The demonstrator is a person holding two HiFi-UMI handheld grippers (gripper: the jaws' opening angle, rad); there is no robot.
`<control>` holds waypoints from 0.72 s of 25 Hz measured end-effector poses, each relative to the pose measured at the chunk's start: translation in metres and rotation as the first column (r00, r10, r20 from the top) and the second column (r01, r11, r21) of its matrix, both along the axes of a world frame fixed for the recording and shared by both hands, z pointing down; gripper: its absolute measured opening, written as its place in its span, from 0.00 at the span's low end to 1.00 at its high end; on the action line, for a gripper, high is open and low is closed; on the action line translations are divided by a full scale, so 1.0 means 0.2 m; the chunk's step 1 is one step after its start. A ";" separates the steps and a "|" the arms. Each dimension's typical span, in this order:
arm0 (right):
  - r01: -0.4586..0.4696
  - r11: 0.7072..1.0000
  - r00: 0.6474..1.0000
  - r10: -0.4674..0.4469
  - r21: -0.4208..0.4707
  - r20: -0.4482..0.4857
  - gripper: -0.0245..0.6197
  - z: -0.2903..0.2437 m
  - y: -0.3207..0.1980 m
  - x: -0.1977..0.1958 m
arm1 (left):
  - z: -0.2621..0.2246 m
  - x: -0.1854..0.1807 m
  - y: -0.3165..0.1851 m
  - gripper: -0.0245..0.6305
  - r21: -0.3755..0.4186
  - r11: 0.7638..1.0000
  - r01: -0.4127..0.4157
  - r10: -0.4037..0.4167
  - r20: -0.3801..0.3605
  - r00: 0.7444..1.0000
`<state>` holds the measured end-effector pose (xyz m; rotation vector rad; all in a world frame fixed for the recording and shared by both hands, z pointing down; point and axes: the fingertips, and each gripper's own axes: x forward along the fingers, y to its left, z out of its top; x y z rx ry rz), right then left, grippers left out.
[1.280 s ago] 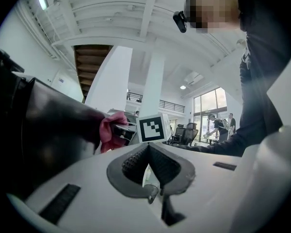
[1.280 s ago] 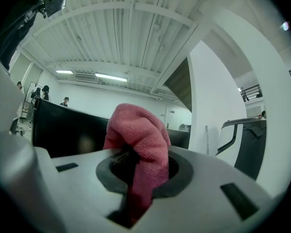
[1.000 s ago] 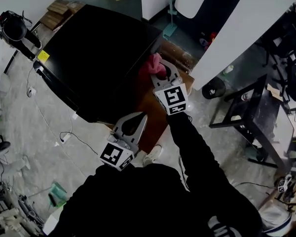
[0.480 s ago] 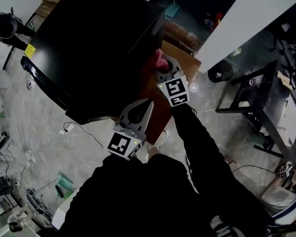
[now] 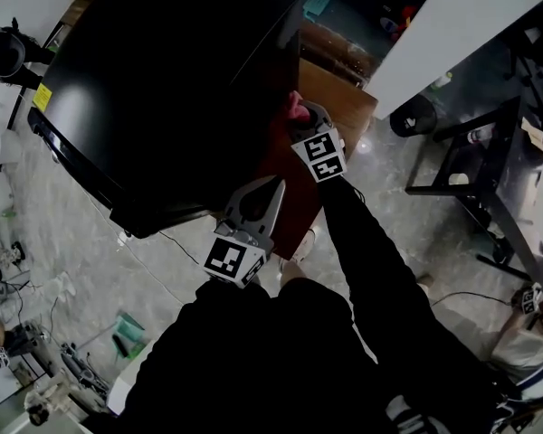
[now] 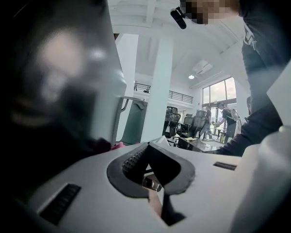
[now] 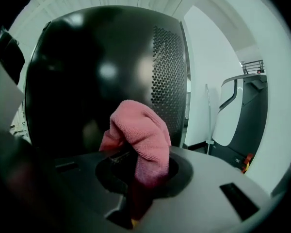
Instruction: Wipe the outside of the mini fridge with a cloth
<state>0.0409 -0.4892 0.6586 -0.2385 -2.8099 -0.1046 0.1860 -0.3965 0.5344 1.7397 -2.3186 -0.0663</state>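
Pink cloth point(image 7: 141, 130), black mini fridge point(image 5: 163, 89)

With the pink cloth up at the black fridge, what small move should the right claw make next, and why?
Probably press the cloth onto the glossy side of the mini fridge and drag it in a short stroke. The right claw is shut on the cloth, bunched just before that panel, beside its perforated strip; contact isn't clear. The left claw is shut, empty.

pink cloth point(image 7: 141, 130) clamped, seemingly touching fridge point(image 7: 82, 62)
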 end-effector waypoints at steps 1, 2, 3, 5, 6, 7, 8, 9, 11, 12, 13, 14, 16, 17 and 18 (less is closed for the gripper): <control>0.000 1.000 1.000 0.000 -0.006 -0.014 0.13 0.04 -0.01 0.00 | 0.01 0.00 -0.01 0.05 -0.004 1.000 0.002 -0.002 -0.002 1.000; 0.000 1.000 1.000 0.000 -0.017 -0.028 0.13 0.08 -0.02 0.00 | 0.01 0.01 -0.01 0.05 -0.008 1.000 0.004 -0.004 -0.004 1.000; -0.001 1.000 0.999 0.000 -0.028 -0.044 0.13 0.12 -0.03 0.00 | 0.02 0.01 -0.01 0.05 -0.011 1.000 0.005 -0.006 -0.006 1.000; -0.007 0.999 0.997 0.004 -0.042 -0.075 0.13 0.20 -0.04 -0.01 | 0.04 0.02 -0.01 0.05 -0.017 1.000 0.007 -0.007 -0.008 1.000; -0.010 0.999 0.996 0.006 -0.045 -0.090 0.13 0.24 -0.04 -0.01 | 0.04 0.02 0.00 0.05 -0.020 1.000 0.008 -0.008 -0.010 1.000; -0.013 0.999 0.994 0.008 -0.045 -0.107 0.13 0.28 -0.04 -0.01 | 0.05 0.02 0.01 0.05 -0.022 1.000 0.009 -0.009 -0.011 1.000; -0.012 0.999 0.992 0.007 -0.042 -0.129 0.13 0.32 -0.03 -0.01 | 0.05 0.03 0.02 0.05 -0.024 1.000 0.009 -0.010 -0.013 1.000; -0.009 0.999 0.988 0.003 -0.038 -0.156 0.13 0.36 -0.03 -0.02 | 0.06 0.03 0.03 0.05 -0.026 1.000 0.009 -0.010 -0.015 1.000; 0.007 1.000 0.975 -0.012 -0.024 -0.222 0.13 0.45 0.00 -0.02 | 0.07 0.02 0.05 0.05 -0.030 0.999 0.011 -0.011 -0.017 1.000; 0.013 1.000 0.969 -0.018 -0.022 -0.246 0.13 0.48 0.01 -0.02 | 0.07 0.02 0.05 0.05 -0.032 0.999 0.013 -0.013 -0.017 1.000; 0.014 1.000 0.967 -0.020 -0.026 -0.254 0.13 0.49 0.01 -0.01 | 0.07 0.03 0.06 0.05 -0.033 0.999 0.016 -0.017 -0.016 1.000; 0.010 0.999 0.969 -0.018 -0.035 -0.248 0.13 0.47 0.00 0.00 | 0.06 0.04 0.06 0.05 -0.033 0.999 0.020 -0.020 -0.013 1.000; -0.006 0.998 0.978 -0.006 -0.056 -0.209 0.13 0.39 0.00 0.04 | 0.04 0.05 0.07 0.05 -0.027 0.999 0.027 -0.027 -0.007 1.000; -0.012 0.998 0.983 0.000 -0.062 -0.182 0.13 0.34 0.00 0.06 | 0.02 0.05 0.09 0.05 -0.023 0.999 0.031 -0.031 -0.007 0.999; -0.015 0.998 0.988 0.005 -0.066 -0.153 0.13 0.27 0.01 0.09 | 0.00 0.05 0.10 0.05 -0.016 0.999 0.036 -0.037 -0.008 0.999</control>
